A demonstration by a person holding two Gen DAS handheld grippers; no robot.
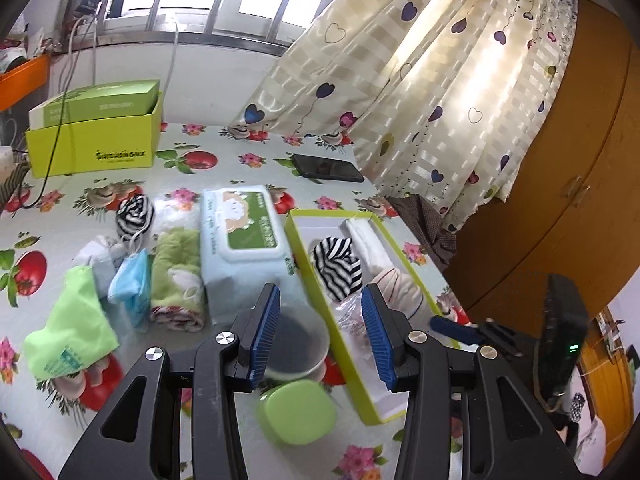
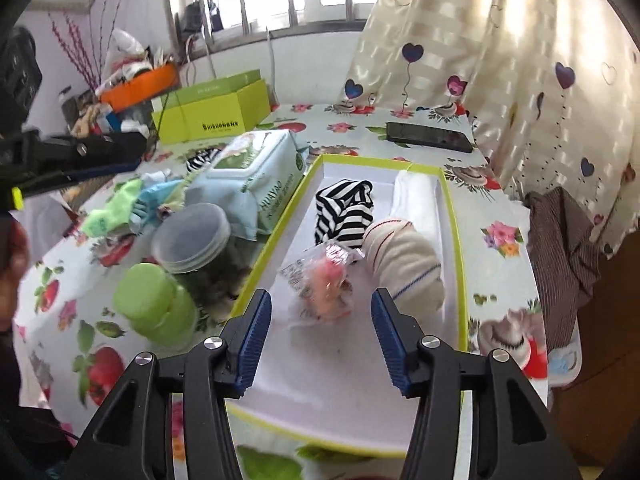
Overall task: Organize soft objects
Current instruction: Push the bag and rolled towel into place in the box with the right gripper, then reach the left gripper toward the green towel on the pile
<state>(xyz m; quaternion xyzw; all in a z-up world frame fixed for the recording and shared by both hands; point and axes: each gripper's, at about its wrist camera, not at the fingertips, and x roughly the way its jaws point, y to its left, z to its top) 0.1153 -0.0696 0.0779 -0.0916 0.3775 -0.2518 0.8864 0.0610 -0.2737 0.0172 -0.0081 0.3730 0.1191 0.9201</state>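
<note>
A shallow white tray with a lime rim (image 2: 316, 168) (image 1: 298, 248) holds a black-and-white striped sock roll (image 2: 344, 208) (image 1: 336, 264), a cream striped sock roll (image 2: 404, 260), a white folded cloth (image 2: 416, 196) and a clear packet with pink contents (image 2: 324, 284). My right gripper (image 2: 320, 340) is open and empty just above the tray's near part, behind the packet. My left gripper (image 1: 320, 332) is open and empty above a clear jar (image 1: 296, 344). Left of the tray lie a wet-wipes pack (image 1: 240, 232), another striped sock roll (image 1: 134, 210), a green towel (image 1: 178, 276), a blue packet (image 1: 132, 284) and a light green cloth (image 1: 72, 324).
A lime lidded tub (image 1: 298, 412) (image 2: 152, 304) stands by the jar (image 2: 192, 236). A lime box (image 1: 96, 140) stands at the back left, a black phone (image 1: 328, 168) (image 2: 428, 136) at the back. A heart-print curtain (image 1: 420, 80) and brown cloth (image 2: 564, 248) hang at the table's right edge.
</note>
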